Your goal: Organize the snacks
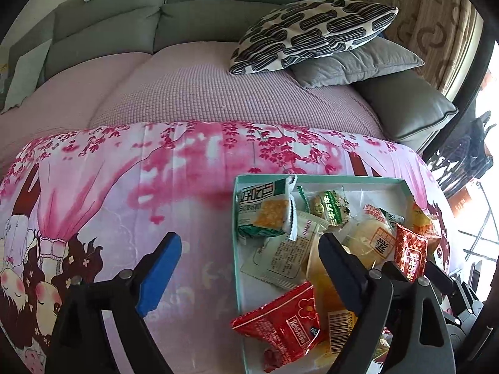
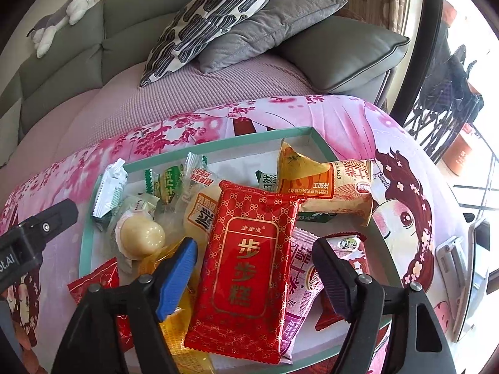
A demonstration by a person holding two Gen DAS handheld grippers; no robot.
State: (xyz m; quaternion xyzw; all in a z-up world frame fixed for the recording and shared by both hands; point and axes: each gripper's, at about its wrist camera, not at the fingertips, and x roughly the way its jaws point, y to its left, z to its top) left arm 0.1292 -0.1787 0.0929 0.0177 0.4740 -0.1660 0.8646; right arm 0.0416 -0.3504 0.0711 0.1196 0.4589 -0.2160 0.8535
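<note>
A black-and-white patterned cushion [image 2: 209, 21] lies on a plain grey cushion [image 2: 265, 31] upon the grey-green fabric sofa [image 1: 109, 28]; a grey-and-white plush toy [image 2: 62, 15] rests along its backrest.

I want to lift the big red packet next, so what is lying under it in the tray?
Under the big red packet, a pink-purple packet pokes out on its right and a yellow wrapper on its left, all inside the tray. Anything directly beneath is covered.

The near end of the tray [image 2: 218, 148] is being cut off by the lower edge, and the yellow packet [image 1: 324, 283] is being partly covered by a black finger [image 1: 343, 277].
</note>
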